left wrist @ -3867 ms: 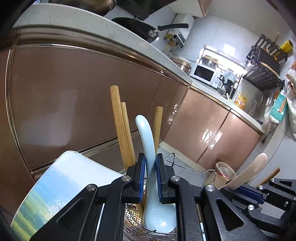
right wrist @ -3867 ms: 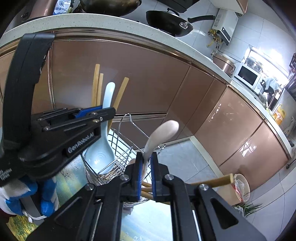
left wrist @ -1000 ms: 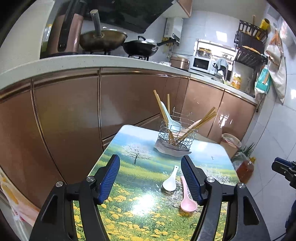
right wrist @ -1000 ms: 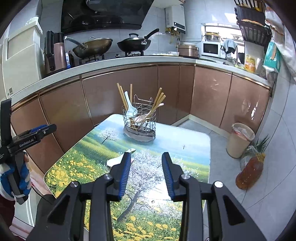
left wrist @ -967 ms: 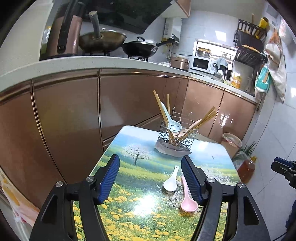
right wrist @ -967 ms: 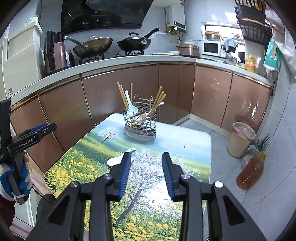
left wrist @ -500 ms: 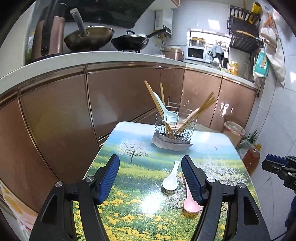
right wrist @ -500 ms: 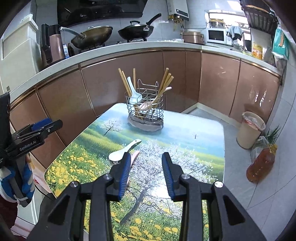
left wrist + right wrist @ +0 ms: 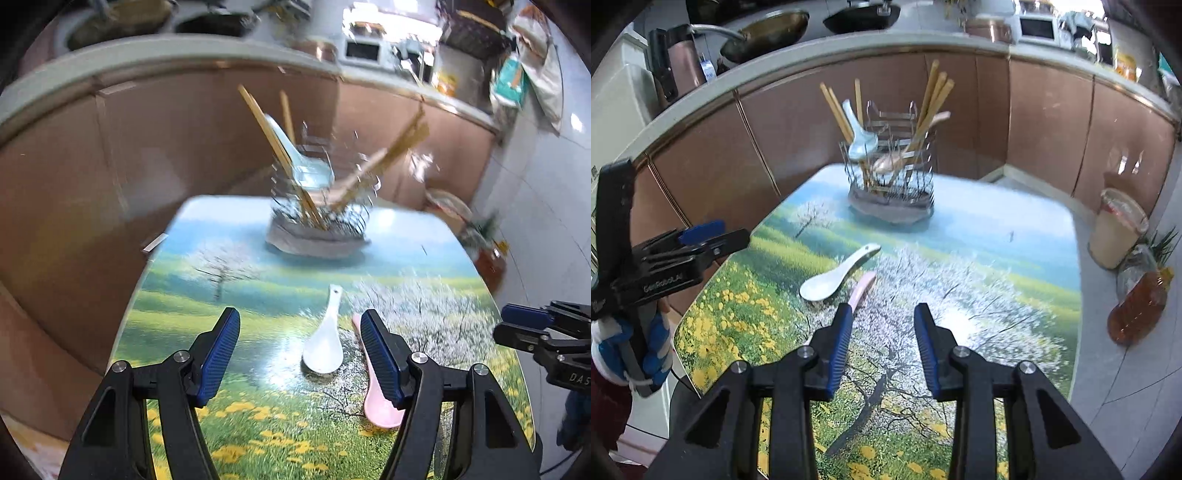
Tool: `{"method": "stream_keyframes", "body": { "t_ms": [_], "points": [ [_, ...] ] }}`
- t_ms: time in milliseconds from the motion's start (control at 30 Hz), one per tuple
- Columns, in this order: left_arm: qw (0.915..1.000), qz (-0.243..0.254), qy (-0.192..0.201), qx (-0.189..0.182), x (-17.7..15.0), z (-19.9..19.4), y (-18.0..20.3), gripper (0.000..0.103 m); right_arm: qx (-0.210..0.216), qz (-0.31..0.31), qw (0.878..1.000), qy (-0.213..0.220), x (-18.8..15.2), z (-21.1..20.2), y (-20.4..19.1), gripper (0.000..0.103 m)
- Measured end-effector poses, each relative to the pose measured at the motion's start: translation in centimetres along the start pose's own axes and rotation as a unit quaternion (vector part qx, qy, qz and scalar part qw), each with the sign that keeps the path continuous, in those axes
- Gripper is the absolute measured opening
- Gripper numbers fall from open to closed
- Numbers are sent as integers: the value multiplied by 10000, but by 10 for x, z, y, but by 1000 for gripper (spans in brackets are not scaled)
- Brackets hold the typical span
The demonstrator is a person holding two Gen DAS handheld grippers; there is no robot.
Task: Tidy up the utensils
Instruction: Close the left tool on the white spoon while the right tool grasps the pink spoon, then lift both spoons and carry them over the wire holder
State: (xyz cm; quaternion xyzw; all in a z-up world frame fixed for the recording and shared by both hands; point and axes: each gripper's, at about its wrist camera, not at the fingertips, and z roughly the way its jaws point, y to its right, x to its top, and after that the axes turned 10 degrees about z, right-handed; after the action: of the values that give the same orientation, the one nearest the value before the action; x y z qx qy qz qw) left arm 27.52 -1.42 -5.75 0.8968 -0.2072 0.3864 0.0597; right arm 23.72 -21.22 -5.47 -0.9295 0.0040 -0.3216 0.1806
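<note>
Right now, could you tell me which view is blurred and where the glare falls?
Left wrist view: motion blur smears the wire caddy and counter; glare sits on the table beside the white spoon. Right wrist view: sharper, fisheye-curved, glare right of its fingers.

Table (image 9: 1015,236) carries a printed landscape top: blossoming trees, green meadow, yellow flowers. Behind it runs a bank of copper-brown cabinet doors (image 9: 1049,122) under a pale countertop (image 9: 820,55). On the counter: a brass-coloured wok (image 9: 768,33), a dark wok (image 9: 860,18), a microwave (image 9: 1036,27). On the tiled floor at the right stand a lined waste bin (image 9: 1117,229) and, near it, a bottle of amber liquid (image 9: 1137,306).
</note>
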Motion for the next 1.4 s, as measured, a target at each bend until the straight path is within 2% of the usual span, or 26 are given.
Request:
{"method": "stream_keyframes", "body": {
  "t_ms": [133, 233, 433, 633, 833, 1000, 1267, 1400],
  "points": [
    [9966, 290, -559, -532, 11, 41, 1, 65, -17, 60, 9997, -247, 6, 23, 7, 33],
    [9922, 395, -885, -781, 19, 70, 5, 63, -47, 53, 9994, -338, 9, 32, 12, 33],
    [9845, 384, -1336, -1070, 32, 118, 13, 62, -22, 51, 9984, -558, 12, 53, 16, 33],
    [9754, 239, -1850, -1179, 30, 157, 16, 50, 13, -36, 9970, -770, 12, 70, 14, 33],
    [9720, 189, -2007, -1209, 29, 173, 13, 41, 23, -87, 9960, -887, 11, 79, 12, 33],
    [9709, 124, -2071, -1194, 30, 175, 3, 17, 100, -119, 9938, -1102, 14, 94, 3, 33],
    [9710, 72, -2118, -1110, 21, 168, -35, 14, 385, 119, 9852, -1666, 25, 138, -10, 33],
    [9718, 46, -2103, -1065, 14, 160, -53, 13, 355, 221, 9804, -1924, 30, 159, -14, 33]
  ]
}}
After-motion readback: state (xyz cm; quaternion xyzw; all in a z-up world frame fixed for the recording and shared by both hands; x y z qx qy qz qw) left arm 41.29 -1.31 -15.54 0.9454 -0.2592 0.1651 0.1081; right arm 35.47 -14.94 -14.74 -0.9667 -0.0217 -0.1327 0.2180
